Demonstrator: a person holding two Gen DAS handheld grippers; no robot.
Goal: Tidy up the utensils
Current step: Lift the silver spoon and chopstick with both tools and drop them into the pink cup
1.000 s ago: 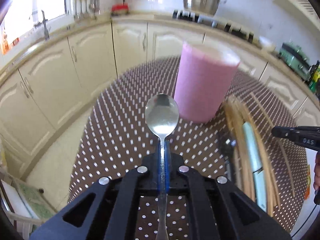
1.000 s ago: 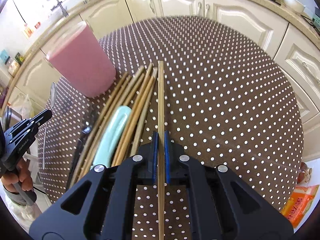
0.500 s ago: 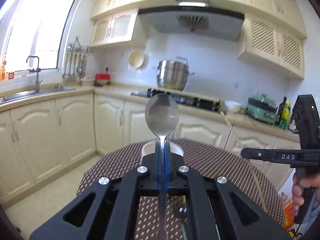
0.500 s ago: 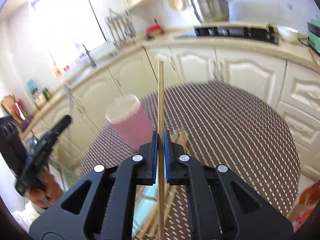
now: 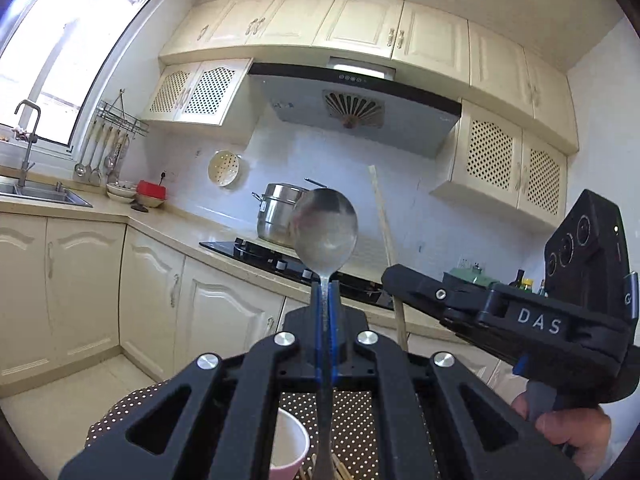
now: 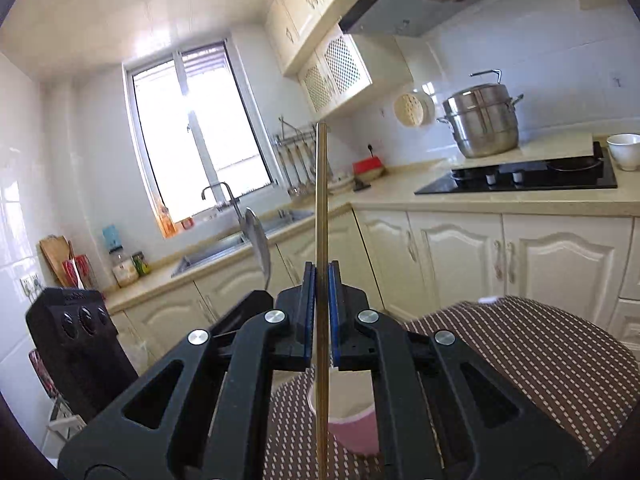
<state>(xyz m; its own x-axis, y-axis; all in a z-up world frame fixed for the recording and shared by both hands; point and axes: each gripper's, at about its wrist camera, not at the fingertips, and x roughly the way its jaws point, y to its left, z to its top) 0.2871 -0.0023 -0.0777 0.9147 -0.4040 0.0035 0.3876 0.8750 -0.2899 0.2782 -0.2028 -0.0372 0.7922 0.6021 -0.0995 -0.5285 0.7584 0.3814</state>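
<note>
Left tool clamped on metal spoon at the neck, bowl sticking up and forward, both held in the air above the dotted counter. Right tool clamped on a single wooden chopstick, its tip pointing upward. Pink cup stands upright on the counter below both tools, mouth open. More chopsticks lie on the counter just beside the cup, mostly hidden.

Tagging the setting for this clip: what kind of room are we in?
A home kitchen: a range hood over a black cooktop with a steel pot, a sink below the window, and cream cabinets all round.
</note>
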